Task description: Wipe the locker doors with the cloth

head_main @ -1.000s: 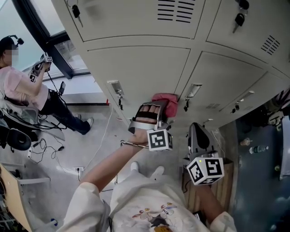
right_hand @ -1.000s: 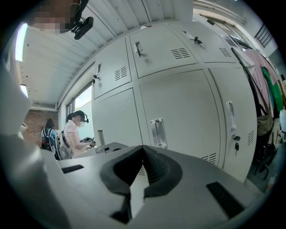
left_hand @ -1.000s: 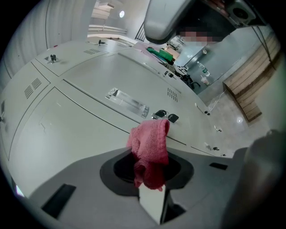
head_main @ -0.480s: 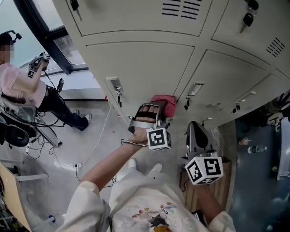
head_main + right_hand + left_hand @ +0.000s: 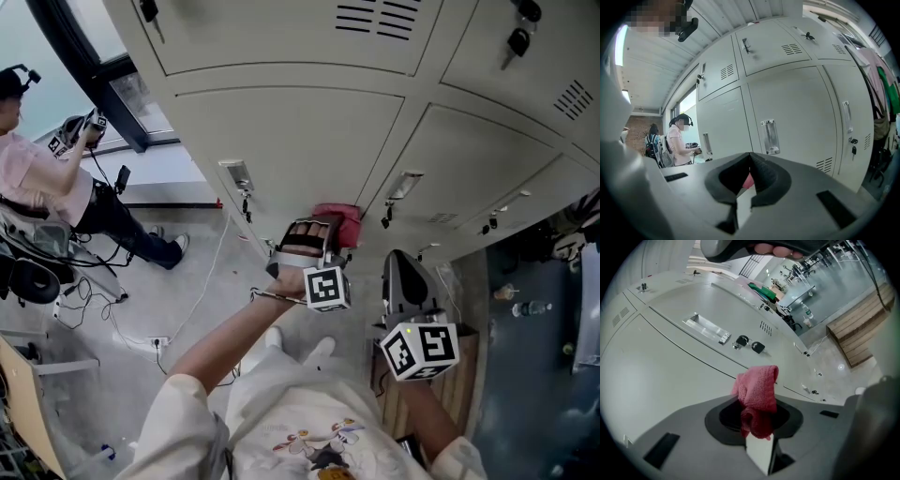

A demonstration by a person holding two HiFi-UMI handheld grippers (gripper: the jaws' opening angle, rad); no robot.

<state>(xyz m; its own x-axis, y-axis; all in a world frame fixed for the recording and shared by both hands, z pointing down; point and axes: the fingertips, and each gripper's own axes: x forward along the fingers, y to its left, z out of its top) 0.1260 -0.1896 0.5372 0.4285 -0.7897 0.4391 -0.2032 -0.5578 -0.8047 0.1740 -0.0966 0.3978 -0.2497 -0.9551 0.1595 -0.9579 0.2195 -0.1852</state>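
Clamping a pink cloth (image 5: 757, 392) between its jaws, the left gripper (image 5: 757, 430) points at the bank of pale grey lockers. The bunched cloth rises out of the jaw tips and folds forward toward the locker door (image 5: 670, 380) ahead of it. In the head view the left gripper (image 5: 323, 236) is held out from the person's body, and the cloth (image 5: 339, 221) sits at its far end, against the lower part of a locker door (image 5: 291, 141). It lies between two recessed handles, one (image 5: 235, 174) to its left and the other (image 5: 403, 184) to its right. Whether the cloth presses on the metal or stops just short cannot be told. Keys (image 5: 752, 346) hang from locks just beyond the cloth in the left gripper view.

The right gripper (image 5: 403, 267) hangs lower and nearer the person, to the right of the left one and well apart from the doors. Its own view shows the right gripper (image 5: 749, 157) with its jaw tips closed together and nothing clamped between them.

A second person (image 5: 42, 183) in a pink top stands off to the left by a window.
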